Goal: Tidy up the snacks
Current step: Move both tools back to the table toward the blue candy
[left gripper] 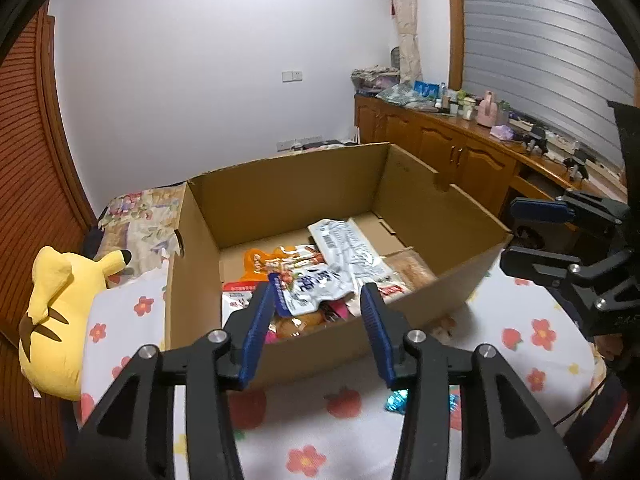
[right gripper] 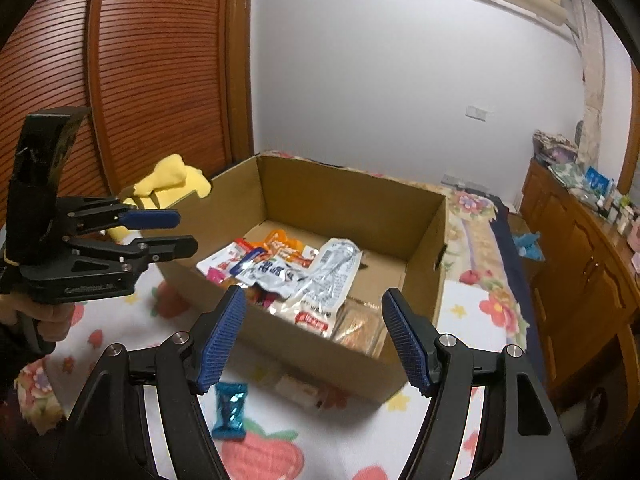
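Note:
An open cardboard box (left gripper: 280, 184) (right gripper: 340, 200) stands on the flowered bed sheet and holds a heap of snack packets. A white crinkled packet (left gripper: 348, 244) (right gripper: 332, 276) lies on top of the heap. My left gripper (left gripper: 318, 292) (right gripper: 186, 232) hovers at the box's near wall, open, with nothing between its blue pads. My right gripper (right gripper: 315, 296) (left gripper: 510, 234) hangs before the box's near corner, open wide and empty. A blue-wrapped candy (right gripper: 229, 410) (left gripper: 396, 398) lies on the sheet outside the box, just below the right gripper's left finger. A pale small packet (right gripper: 298, 390) lies beside the box's front wall.
A yellow plush toy (left gripper: 56, 312) (right gripper: 172, 180) rests left of the box by the slatted wooden wardrobe door (right gripper: 140, 60). A wooden cabinet (left gripper: 452, 144) (right gripper: 580, 248) crowded with small items runs along the right. A hand (right gripper: 44, 320) grips the left tool.

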The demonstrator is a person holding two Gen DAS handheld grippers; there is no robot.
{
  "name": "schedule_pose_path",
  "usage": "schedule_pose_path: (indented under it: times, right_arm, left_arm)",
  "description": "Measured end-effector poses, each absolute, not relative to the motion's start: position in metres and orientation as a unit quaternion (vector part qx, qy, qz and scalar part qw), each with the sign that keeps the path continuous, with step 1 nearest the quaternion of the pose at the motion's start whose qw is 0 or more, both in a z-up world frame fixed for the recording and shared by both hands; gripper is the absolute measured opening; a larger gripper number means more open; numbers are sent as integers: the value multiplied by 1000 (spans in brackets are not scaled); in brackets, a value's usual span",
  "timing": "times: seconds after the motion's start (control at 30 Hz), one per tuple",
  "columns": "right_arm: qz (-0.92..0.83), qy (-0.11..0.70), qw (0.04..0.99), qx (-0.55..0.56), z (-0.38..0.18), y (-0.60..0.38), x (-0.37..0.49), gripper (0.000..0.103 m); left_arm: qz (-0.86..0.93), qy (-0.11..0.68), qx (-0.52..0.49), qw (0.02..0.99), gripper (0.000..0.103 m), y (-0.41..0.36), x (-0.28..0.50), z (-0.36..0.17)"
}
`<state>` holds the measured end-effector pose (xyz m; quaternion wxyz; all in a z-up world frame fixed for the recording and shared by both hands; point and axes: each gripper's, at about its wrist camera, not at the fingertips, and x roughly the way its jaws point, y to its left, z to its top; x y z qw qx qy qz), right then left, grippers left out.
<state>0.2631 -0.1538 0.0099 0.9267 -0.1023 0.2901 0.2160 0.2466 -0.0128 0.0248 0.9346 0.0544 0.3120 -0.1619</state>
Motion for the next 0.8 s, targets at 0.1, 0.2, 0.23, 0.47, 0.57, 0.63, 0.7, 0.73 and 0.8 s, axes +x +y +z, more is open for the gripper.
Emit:
schedule_pose_path:
  times: [0.1, 0.2, 0.23, 0.47, 0.57, 0.63, 0.7, 0.73, 0.8]
  right_arm:
    - [216, 287, 928, -95, 10, -157, 248, 73]
    - [216, 287, 929, -91, 8, -159, 234, 73]
    - [215, 288, 929, -90, 8, -161, 230, 73]
    - [213, 296, 927, -88, -3, -165, 206, 73]
    - [212, 299, 926, -85, -9, -167, 199, 73]
    - [212, 303, 925, -82, -14, -169, 195, 73]
    - [211, 308, 924, -79, -20, -171, 194, 73]
    - [211, 311, 924, -77, -24, -172, 193, 73]
    - [211, 317, 922, -74, -32, -174, 194, 73]
  left_arm:
    - [-176, 309, 51, 933, 55, -17, 228, 24]
    - [-171, 304, 58, 935, 74, -24, 213, 20]
    - [-171, 300, 60, 937, 75, -25, 208, 19]
    - [-173, 317, 69, 930, 78, -39, 189, -3]
    - [-177, 326, 69, 926, 78, -45, 184, -14]
    - [-181, 334, 69, 922, 78, -49, 183, -24]
    - [-181, 343, 73, 919, 78, -54, 184, -34]
    - [-181, 347, 74, 917, 78, -57, 185, -39]
    - [-183, 356, 73, 914, 78, -61, 188, -47]
